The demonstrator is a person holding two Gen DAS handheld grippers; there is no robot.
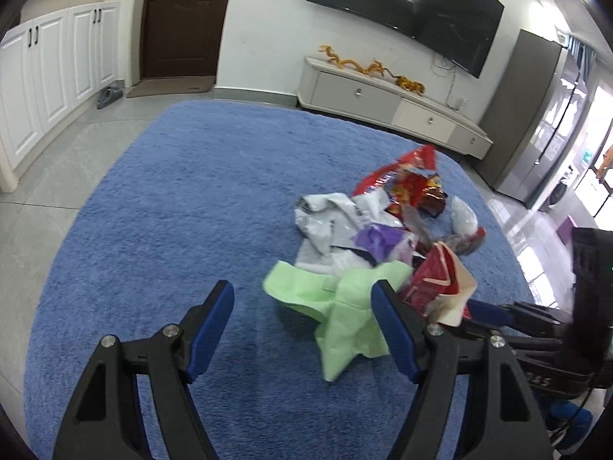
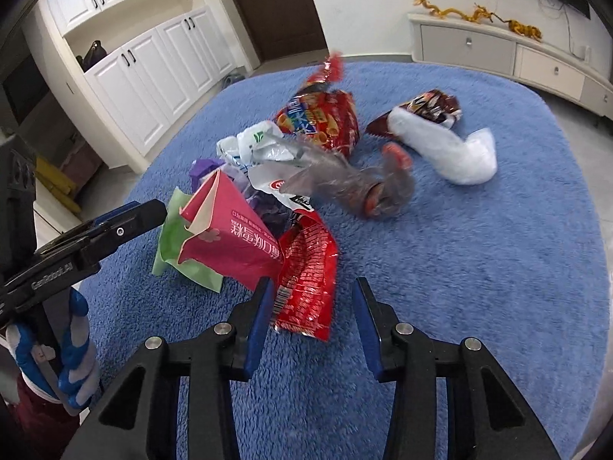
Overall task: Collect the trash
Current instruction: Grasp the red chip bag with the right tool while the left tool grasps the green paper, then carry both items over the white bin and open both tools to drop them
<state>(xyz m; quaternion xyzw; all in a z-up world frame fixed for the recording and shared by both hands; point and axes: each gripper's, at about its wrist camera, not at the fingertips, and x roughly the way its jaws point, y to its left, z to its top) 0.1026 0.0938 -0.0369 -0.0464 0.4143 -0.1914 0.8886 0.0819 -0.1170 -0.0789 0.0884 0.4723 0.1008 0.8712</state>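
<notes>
Nearest in the right wrist view, the right tool (image 2: 312, 322) stands with its blue pads apart above the blue rug (image 2: 479, 253); the lower end of a red snack wrapper (image 2: 306, 268) lies between them, and no pad presses on it. In the left wrist view, the left tool (image 1: 302, 326) is spread wide over the rug, with nothing between its pads; its right finger overlaps a crumpled light-green sheet (image 1: 345, 306). Just beyond lies the trash heap: a pink-red paper carton (image 2: 230, 234) rests against the green sheet, with a purple scrap (image 1: 377, 241) and a white plastic bag (image 2: 260, 145) behind it. Farther out sit a red-and-orange snack bag (image 2: 322, 115), a blurred clear wrapper (image 2: 356, 184), and, to the right, a white bag (image 2: 456, 153) with a dark-red foil packet (image 2: 429, 107). At the far wall stand a low TV cabinet (image 1: 383, 99), a dark door (image 1: 180, 19) and white cupboards (image 1: 53, 69).
</notes>
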